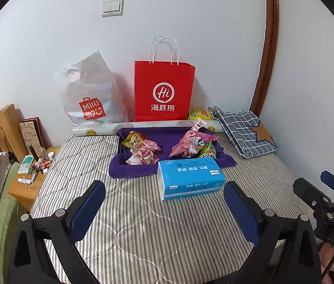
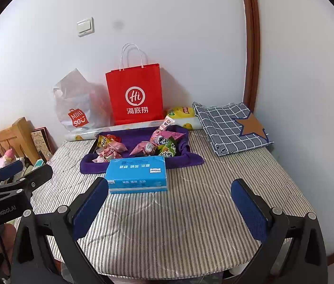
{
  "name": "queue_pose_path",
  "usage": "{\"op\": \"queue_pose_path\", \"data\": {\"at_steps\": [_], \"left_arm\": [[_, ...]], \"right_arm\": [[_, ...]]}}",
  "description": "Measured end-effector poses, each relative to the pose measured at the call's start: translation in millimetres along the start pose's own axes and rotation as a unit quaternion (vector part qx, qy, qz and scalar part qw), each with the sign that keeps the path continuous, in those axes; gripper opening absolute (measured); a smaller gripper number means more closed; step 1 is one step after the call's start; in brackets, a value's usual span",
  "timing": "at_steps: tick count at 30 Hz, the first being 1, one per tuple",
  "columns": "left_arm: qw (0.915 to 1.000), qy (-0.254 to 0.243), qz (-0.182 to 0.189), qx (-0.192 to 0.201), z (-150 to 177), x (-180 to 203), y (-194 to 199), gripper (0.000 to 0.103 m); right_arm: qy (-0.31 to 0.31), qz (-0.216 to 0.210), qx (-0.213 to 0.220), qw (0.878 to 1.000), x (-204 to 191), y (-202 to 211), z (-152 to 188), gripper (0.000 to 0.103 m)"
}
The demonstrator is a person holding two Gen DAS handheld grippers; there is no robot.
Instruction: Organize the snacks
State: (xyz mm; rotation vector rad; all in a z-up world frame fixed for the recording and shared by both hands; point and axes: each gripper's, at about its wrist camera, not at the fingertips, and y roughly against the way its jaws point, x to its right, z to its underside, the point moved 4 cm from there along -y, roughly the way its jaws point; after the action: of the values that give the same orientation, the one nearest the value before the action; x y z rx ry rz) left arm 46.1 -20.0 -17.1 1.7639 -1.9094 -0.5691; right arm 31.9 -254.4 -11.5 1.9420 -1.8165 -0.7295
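At frame centre, crinkled foil snack packets [image 1: 167, 148] lie in two loose piles on a purple cloth-lined tray [image 1: 167, 169], unsorted; left gripper [image 1: 164, 209] and right gripper [image 2: 169, 210], jaws apart, hold nothing.

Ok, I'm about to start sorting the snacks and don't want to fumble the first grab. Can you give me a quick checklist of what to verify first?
1. Left tongs open and empty: ok.
2. Right tongs open and empty: ok.
3. Snack packets all in the purple-lined tray: ok, in two loose heaps.
4. Straight path to the tray: not ok, the blue tissue pack lies in front of it, against its near edge.
5. Striped surface near the tongs free for setting things down: ok.
6. Whether the red paper bag holds anything: cannot tell.
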Motion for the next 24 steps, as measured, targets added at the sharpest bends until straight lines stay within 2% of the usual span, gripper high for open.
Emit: {"op": "queue_pose_path", "data": {"at_steps": [24], "left_arm": [[1.0000, 0.001, 0.000, 0.000, 0.1, -0.1, 0.7, 0.101]], "right_arm": [[0.002, -0.004, 0.004, 1.000, -2.1, 1.8, -3.1, 0.102]]}}
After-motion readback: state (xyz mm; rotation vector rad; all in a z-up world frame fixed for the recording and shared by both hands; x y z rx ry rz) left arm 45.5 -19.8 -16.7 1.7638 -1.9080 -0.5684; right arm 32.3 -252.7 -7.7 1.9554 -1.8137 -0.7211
